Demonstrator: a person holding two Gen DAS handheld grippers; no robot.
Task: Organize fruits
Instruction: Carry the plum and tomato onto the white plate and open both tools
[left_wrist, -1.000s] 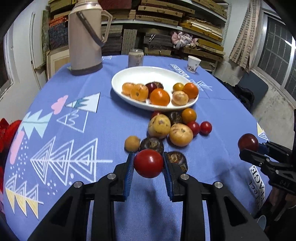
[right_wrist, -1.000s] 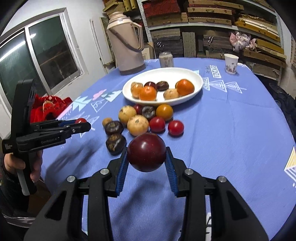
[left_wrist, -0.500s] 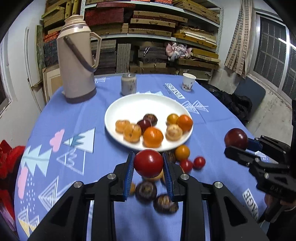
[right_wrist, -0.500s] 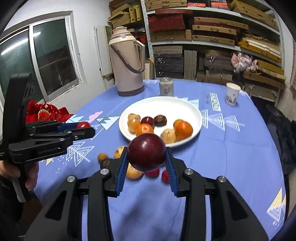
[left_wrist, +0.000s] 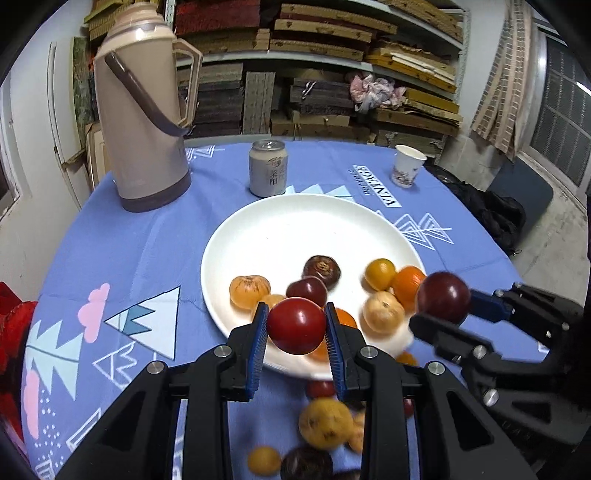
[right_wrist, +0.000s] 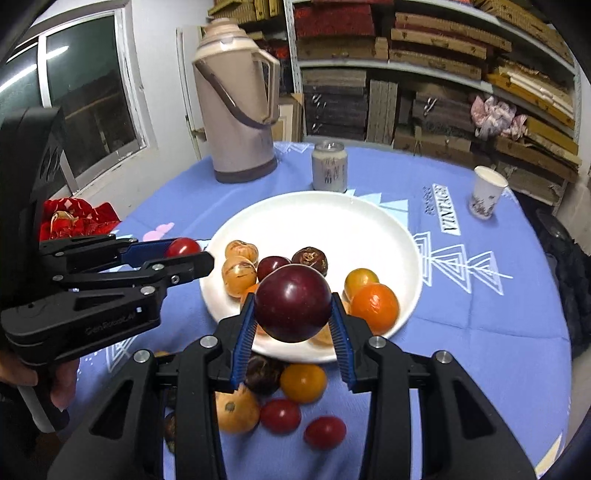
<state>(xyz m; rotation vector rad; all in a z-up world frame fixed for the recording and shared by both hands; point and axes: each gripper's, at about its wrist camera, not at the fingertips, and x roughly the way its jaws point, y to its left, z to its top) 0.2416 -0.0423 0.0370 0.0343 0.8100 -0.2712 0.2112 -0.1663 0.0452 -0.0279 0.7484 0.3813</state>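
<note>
Left wrist view: left tool (left_wrist: 296, 325) is gripping a red tomato (left_wrist: 296, 325) narrowly between both pads, hovering over the near rim of the white plate (left_wrist: 295, 225). Right tool (right_wrist: 293, 308) is clamping a dark plum (right_wrist: 293, 302) likewise, probably for dropping among plated fruit; loose fruits (right_wrist: 303, 382) are lying on the desk (right_wrist: 480, 332).

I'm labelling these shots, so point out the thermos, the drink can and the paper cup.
thermos (left_wrist: 146, 122), left wrist view, middle of its beige body.
drink can (left_wrist: 267, 171), left wrist view, front of its label.
paper cup (right_wrist: 487, 197), right wrist view, its outer side wall.
</note>
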